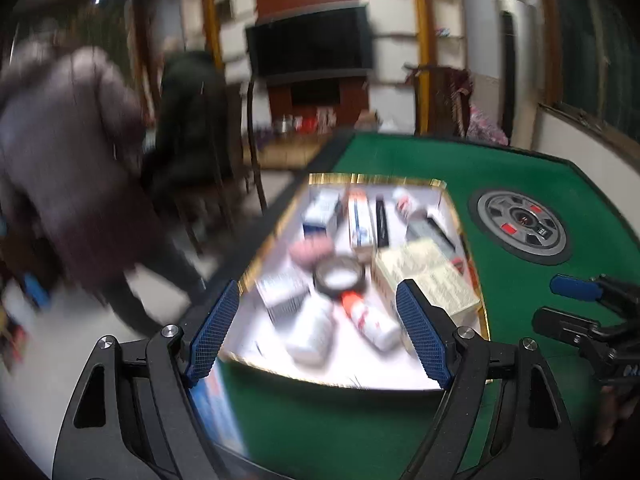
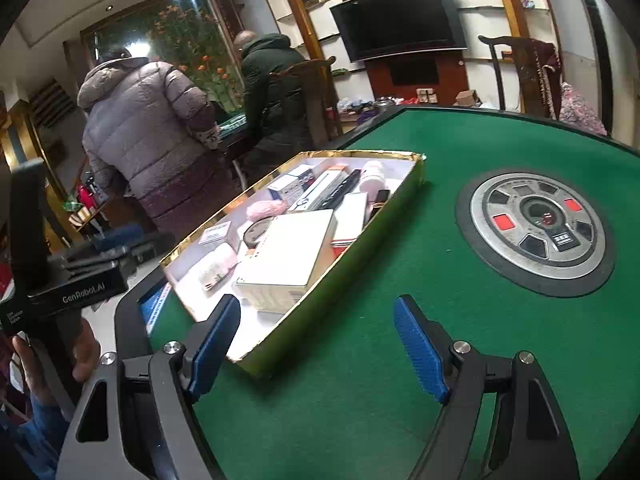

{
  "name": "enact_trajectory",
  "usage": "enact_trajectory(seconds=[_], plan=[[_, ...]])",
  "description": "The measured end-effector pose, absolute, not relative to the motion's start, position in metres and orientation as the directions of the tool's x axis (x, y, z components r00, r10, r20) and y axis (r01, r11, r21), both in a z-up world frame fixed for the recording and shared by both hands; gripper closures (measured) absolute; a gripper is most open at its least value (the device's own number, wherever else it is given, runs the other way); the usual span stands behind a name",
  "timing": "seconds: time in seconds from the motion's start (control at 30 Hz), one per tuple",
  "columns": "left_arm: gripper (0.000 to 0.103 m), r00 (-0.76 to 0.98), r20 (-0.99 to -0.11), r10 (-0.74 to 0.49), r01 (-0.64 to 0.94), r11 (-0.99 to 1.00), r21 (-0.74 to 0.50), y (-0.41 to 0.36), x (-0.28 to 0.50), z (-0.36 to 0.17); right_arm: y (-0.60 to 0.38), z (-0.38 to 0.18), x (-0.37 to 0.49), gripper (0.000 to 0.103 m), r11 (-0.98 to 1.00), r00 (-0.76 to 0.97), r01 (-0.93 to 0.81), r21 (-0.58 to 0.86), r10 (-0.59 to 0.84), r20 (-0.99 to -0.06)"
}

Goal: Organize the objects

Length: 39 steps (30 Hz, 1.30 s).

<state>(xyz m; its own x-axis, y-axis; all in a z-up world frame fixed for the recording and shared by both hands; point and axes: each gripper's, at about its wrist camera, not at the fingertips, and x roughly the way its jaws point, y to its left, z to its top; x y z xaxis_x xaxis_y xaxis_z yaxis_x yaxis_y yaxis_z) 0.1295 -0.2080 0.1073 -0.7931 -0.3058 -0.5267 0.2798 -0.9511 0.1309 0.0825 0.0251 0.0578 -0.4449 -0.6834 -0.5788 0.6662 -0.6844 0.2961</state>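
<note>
The gold-rimmed tray (image 2: 372,236) lies on the green table (image 2: 400,360) and holds everything the task concerns: a large cream box (image 2: 292,256) at its near end, white bottles (image 1: 312,330) beside that box, a roll of tape (image 1: 340,276) and a pink fluffy thing (image 1: 311,249) toward the middle, and smaller boxes, a dark pen-like stick and another white bottle packed at the far end. No loose item shows on the table around the tray in either view, so the sorting looks largely done, though the left wrist view is smeared with motion blur and the small things in it are hard to name for certain. The tray's long axis runs away from both tools, angled toward the far left table edge. The left tool (image 1: 320,332) stands open and empty, above the tray's near end, with the bottles showing between its blue pads (image 1: 424,332). The right tool (image 2: 316,348) is likewise open and empty; the tray lies ahead and to its left, only the near corner by its left pad, with bare felt between the pads. The left hand is therefore the nearer for any reach into the tray. Right of the tray, well apart, sits the round metal hub (image 2: 536,228) in the table's middle. Beyond the tray's far end, two people in padded coats (image 2: 148,132) stand with their backs turned.
</note>
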Motion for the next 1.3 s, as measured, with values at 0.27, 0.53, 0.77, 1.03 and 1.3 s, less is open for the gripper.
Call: enact_trajectory(seconds=[0.27,0.53,0.77,1.03,1.3], plan=[[0.021,-0.804,-0.505,-0.313,0.336,-0.941,0.048,-0.240,0.141,0.104,0.019,0.048,0.082,0.020,-0.666,-0.401,0.672,0.322,-0.694,-0.599],[0.021,-0.813,-0.482,-0.328,0.324,-0.941,0.093,-0.234,0.145,0.097,0.013,0.045,0.088,0.000,-0.672,-0.411,0.679,0.296,-0.682,-0.605],[0.021,-0.826,-0.489,-0.281,0.297,-0.954,0.048,-0.235,0.146,0.093,0.016,0.047,0.084,0.000,-0.684,-0.427,0.662,0.307,-0.681,-0.595],[0.021,-0.838,-0.473,-0.271,0.276,-0.959,0.061,-0.230,0.149,0.093,0.015,0.046,0.084,0.000,-0.686,-0.428,0.663,0.299,-0.675,-0.601],[0.021,-0.841,-0.481,-0.245,0.264,-0.964,0.031,-0.233,0.149,0.093,0.015,0.045,0.083,0.000,-0.686,-0.427,0.663,0.300,-0.676,-0.601]])
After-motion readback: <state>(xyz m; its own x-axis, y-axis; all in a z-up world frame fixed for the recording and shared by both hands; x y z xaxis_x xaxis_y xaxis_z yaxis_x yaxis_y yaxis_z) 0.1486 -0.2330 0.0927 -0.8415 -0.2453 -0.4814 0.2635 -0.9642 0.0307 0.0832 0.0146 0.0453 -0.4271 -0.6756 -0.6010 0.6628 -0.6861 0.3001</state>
